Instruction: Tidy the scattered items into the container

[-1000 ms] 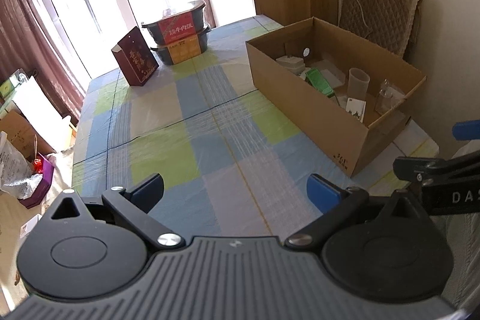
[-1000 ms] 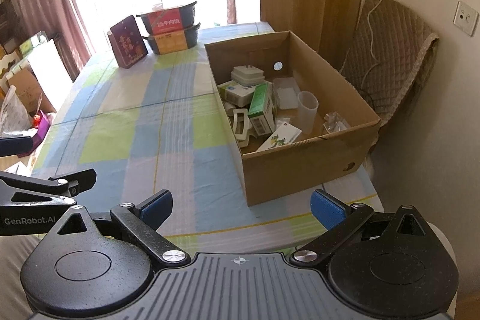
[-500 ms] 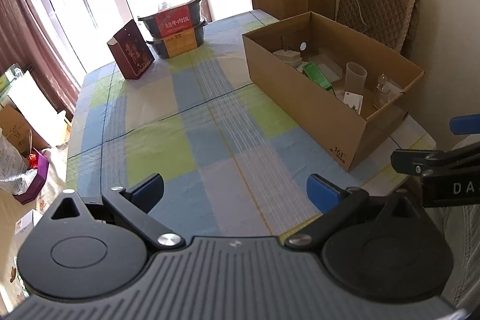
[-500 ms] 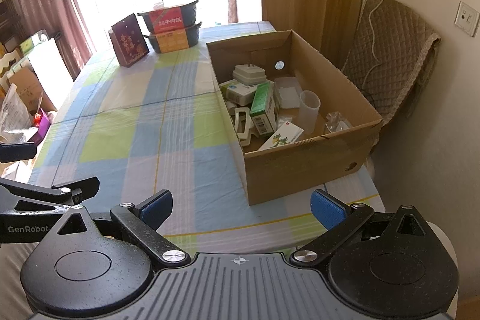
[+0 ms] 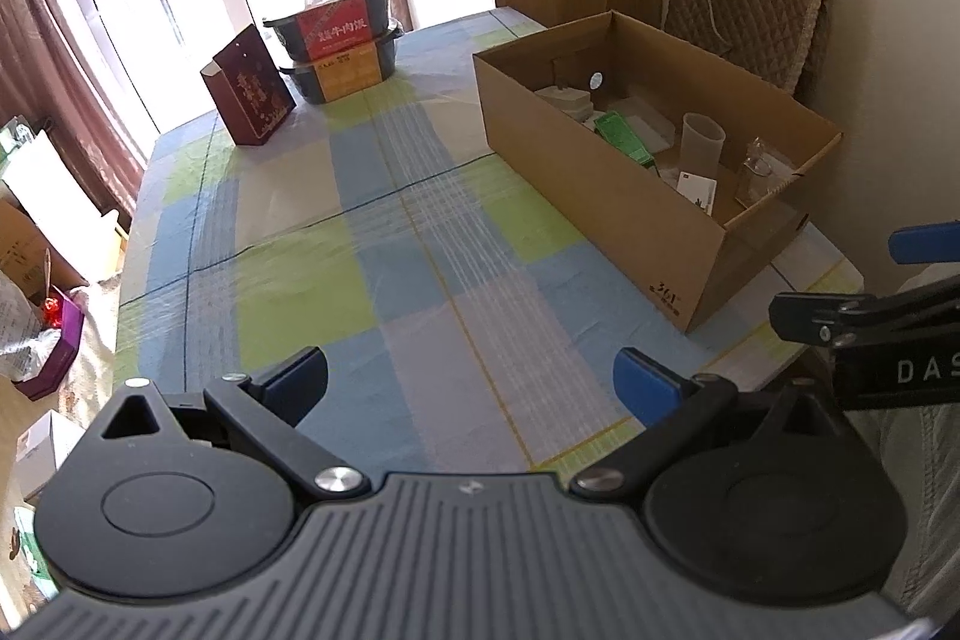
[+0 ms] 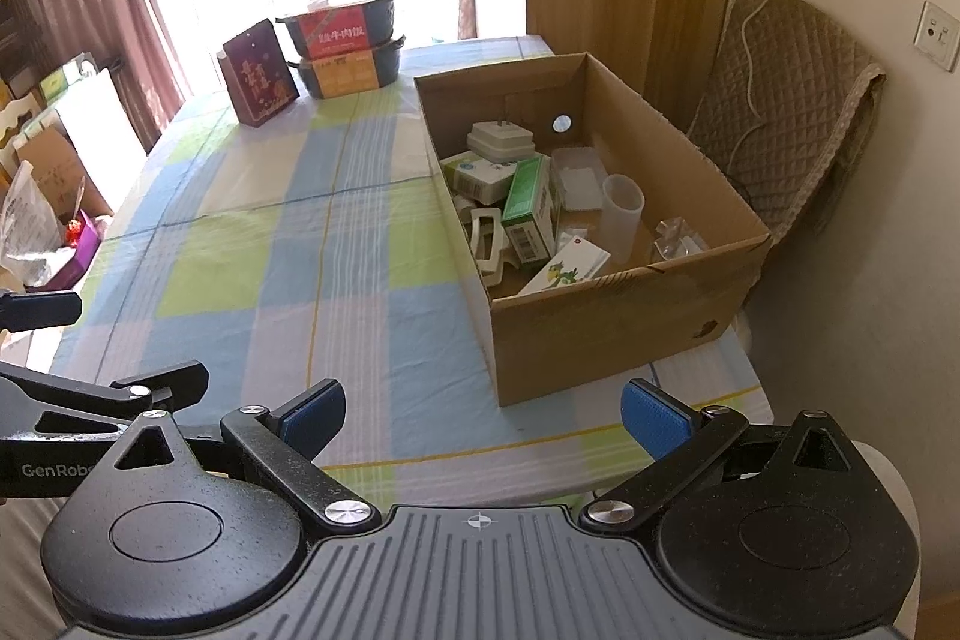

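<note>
left gripper (image 5: 471, 379) spread, empty | right gripper (image 6: 483, 409) spread, empty | both backed off cardboard box (image 6: 606, 334) slightly

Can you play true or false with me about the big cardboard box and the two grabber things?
1. The cardboard box is empty. False: it holds small things, such as a green carton, a white plug and a clear cup.
2. The left gripper is open and holds nothing. True.
3. The right gripper is squeezing the green carton. False: it is open and empty, near the table's front edge, away from the box.
4. Two dark food tubs are stacked at the far end of the table. True.
5. The clear cup lies tipped over on the checked tablecloth. False: it stands upright inside the box.
</note>
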`<action>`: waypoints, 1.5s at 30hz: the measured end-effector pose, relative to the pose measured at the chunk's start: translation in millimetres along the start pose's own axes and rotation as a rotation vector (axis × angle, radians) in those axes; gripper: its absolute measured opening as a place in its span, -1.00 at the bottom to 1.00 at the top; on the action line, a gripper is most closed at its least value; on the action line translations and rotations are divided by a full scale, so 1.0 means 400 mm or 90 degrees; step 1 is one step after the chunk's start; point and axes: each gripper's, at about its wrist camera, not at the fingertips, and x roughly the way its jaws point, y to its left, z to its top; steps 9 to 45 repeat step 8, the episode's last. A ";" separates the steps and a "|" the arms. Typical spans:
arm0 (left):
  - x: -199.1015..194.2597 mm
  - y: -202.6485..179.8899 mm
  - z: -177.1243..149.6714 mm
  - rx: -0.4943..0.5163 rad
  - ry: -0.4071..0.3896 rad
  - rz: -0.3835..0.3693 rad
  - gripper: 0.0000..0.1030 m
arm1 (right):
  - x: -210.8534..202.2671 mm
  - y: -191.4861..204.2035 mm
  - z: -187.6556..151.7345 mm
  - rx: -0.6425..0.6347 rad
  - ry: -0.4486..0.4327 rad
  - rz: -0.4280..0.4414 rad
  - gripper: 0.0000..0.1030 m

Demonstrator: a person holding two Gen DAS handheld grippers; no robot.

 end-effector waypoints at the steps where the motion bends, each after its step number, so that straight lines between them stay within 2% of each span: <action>1: 0.000 -0.001 -0.001 0.000 -0.001 -0.002 0.95 | 0.000 -0.001 0.000 0.001 0.000 0.000 1.00; 7: -0.002 -0.005 -0.003 0.001 -0.013 -0.007 0.94 | 0.002 -0.004 0.001 0.004 0.000 -0.001 1.00; 45: -0.002 -0.005 -0.002 0.000 -0.013 -0.006 0.95 | 0.002 -0.004 0.001 0.004 0.001 -0.001 1.00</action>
